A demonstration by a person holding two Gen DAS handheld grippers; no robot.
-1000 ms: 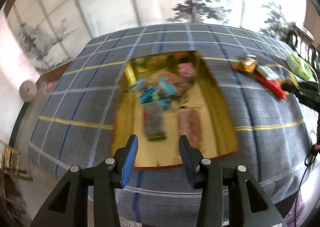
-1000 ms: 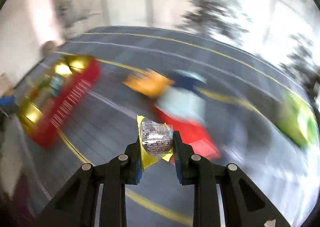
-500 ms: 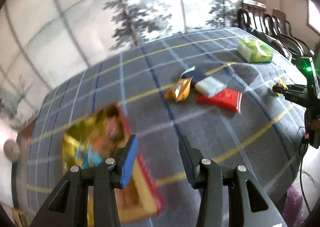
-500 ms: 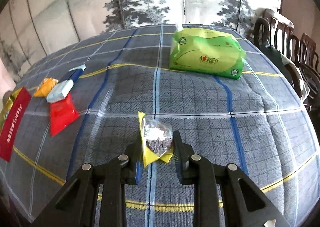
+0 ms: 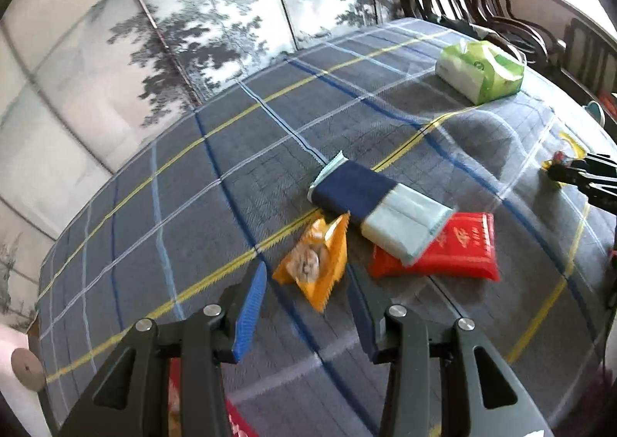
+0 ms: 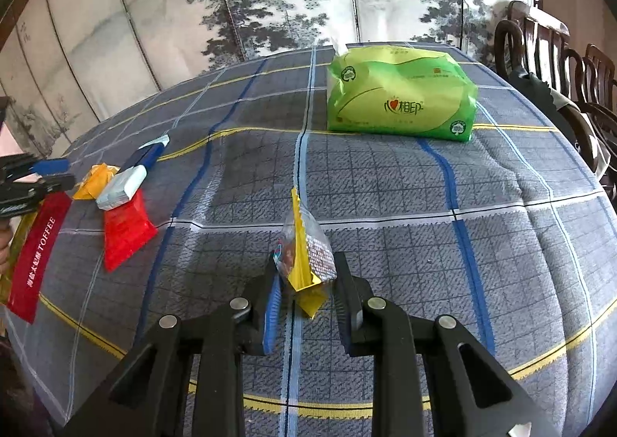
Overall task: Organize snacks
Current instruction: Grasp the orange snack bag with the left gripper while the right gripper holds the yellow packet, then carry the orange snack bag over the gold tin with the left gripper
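Observation:
My left gripper point(image 5: 307, 275) is open and empty, low over the plaid tablecloth point(image 5: 185, 213). An orange snack packet point(image 5: 314, 263) lies flat just past its fingertips, in line with the gap. Beside that packet a dark blue and pale green packet point(image 5: 376, 207) rests partly on a red packet point(image 5: 459, 250). My right gripper point(image 6: 307, 267) is shut on a small yellow and clear snack packet point(image 6: 304, 256) held edge-on just above the cloth. The red and gold toffee box point(image 6: 34, 252) shows at the left edge of the right wrist view, close to my left gripper point(image 6: 58, 173).
A green tissue pack point(image 6: 401, 98) stands at the far side of the table. Dark wooden chairs point(image 6: 559, 63) line the right edge. A painted folding screen point(image 5: 216, 24) stands behind the table. My right gripper point(image 5: 555, 169) reaches in from the right edge of the left wrist view.
My left gripper swung away from above the gold box to the loose packets and came closer to the orange one. My right gripper swung right with its packet, then held still.

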